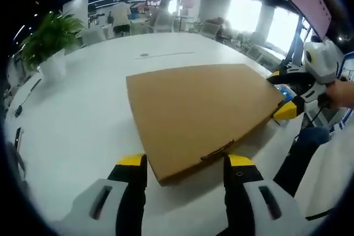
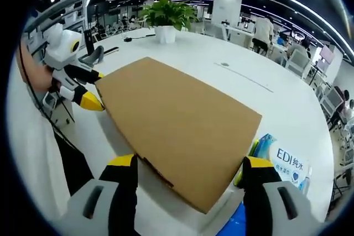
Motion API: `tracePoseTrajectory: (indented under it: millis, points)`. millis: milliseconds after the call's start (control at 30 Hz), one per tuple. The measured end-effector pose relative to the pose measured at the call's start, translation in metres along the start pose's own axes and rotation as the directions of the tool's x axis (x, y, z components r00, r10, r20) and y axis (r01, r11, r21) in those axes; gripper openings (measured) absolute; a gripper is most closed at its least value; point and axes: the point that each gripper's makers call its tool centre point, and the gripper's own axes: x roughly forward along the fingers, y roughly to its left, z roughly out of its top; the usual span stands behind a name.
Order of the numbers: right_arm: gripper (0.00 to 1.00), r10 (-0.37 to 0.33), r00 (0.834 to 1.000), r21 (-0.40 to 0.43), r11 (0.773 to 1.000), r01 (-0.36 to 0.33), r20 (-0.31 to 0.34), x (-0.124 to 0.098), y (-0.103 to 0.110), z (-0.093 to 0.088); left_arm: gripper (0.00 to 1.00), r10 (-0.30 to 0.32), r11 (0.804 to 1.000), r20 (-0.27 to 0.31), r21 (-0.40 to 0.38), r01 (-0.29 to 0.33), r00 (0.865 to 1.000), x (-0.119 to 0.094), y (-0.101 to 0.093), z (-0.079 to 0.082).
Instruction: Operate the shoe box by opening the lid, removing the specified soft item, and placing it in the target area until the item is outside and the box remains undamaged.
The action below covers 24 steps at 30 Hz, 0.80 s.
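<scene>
**Both grippers at the closed shoe box**

Left gripper view: my left gripper (image 1: 185, 164) stands released, its jaws flanking the near edge of the shoe box (image 1: 202, 111); lid closed.

Right gripper view: my right gripper (image 2: 189, 172) gapes astride the opposite edge. Lift both sides evenly, I judge, sparing the cardboard.
</scene>
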Motion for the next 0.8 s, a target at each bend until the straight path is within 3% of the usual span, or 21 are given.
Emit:
tracePoseTrajectory:
  millis: [800]
  points:
    - [0.79, -0.003, 1.0, -0.002, 1.0, 0.003, -0.022, -0.013, 0.0, -0.013, 0.54, -0.037, 0.999, 0.003, -0.001, 0.037, 0.999, -0.005, -0.015, -0.006]
